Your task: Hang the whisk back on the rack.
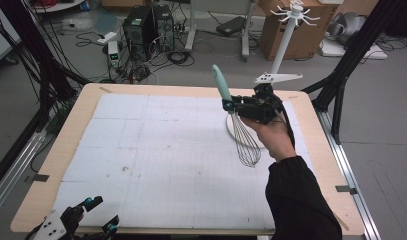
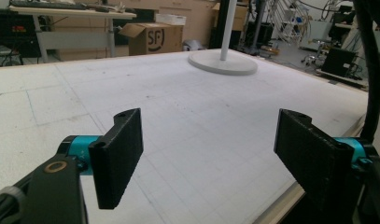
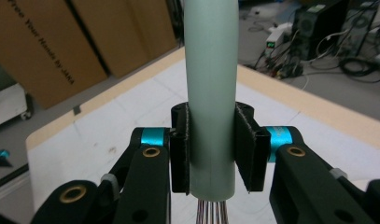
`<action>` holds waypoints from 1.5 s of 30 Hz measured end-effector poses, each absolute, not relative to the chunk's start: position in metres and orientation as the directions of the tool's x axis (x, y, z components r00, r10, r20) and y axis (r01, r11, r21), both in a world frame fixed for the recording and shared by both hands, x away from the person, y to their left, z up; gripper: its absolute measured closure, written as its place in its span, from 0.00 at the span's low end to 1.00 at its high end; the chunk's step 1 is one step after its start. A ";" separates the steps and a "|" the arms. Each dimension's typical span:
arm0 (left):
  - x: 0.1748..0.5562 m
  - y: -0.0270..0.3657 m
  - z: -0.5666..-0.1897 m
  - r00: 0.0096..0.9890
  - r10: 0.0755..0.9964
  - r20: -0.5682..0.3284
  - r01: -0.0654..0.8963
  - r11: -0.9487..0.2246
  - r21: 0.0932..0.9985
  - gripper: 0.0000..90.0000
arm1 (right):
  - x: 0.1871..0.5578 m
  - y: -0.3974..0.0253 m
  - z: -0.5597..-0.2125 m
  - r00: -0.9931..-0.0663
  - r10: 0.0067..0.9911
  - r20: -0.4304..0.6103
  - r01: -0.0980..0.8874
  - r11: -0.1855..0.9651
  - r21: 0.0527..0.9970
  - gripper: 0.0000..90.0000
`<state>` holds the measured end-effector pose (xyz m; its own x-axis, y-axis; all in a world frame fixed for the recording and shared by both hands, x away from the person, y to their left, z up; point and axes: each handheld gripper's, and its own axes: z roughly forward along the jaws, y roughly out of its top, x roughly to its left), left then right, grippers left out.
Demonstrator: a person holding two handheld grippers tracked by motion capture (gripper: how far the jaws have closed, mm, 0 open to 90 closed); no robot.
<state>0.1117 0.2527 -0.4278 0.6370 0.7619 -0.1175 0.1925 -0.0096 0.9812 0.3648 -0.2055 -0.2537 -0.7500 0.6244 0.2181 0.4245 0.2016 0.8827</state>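
Observation:
A whisk (image 1: 236, 120) with a pale teal handle and wire loops hangs above the right half of the white mat, handle up and tilted left. My right gripper (image 1: 229, 105) is shut on the handle just above the wires; its own view shows the handle (image 3: 211, 93) clamped between both black pads. A white rack stand (image 1: 286, 45) with hook arms at its top rises behind the whisk, and its round base (image 2: 222, 62) rests on the mat. My left gripper (image 1: 102, 216) sits at the table's near left edge, open, its pads (image 2: 117, 156) wide apart over bare mat.
The white gridded mat (image 1: 156, 150) covers most of the wooden table (image 1: 86, 100). Cardboard boxes (image 1: 301, 25), computer towers (image 1: 146, 25) and cables lie on the floor beyond the far edge. Black frame posts stand at both sides.

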 end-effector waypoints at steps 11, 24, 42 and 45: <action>0.115 0.255 -0.430 0.625 0.768 -0.141 0.205 0.013 0.979 0.27 | 0.374 -0.235 -0.227 -0.721 0.655 0.227 0.394 0.119 0.911 0.78; 0.117 0.252 -0.431 0.648 0.747 -0.145 0.182 0.033 0.983 0.26 | 0.387 -0.273 -0.185 -0.678 0.683 0.271 0.349 -0.026 0.937 0.78; 0.115 0.253 -0.427 0.641 0.755 -0.140 0.161 0.046 0.986 0.27 | 0.400 -0.294 -0.187 -0.641 0.669 0.377 0.372 -0.160 0.914 0.78; 0.115 0.253 -0.427 0.640 0.756 -0.136 0.160 0.043 0.986 0.27 | 0.401 -0.295 -0.188 -0.638 0.669 0.380 0.374 -0.162 0.913 0.77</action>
<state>0.1146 0.2531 -0.4272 0.6404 0.7558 -0.1364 0.1598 0.0426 0.9862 0.4005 -0.2948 -0.1884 -0.6383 0.6694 0.3801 0.3739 -0.1620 0.9132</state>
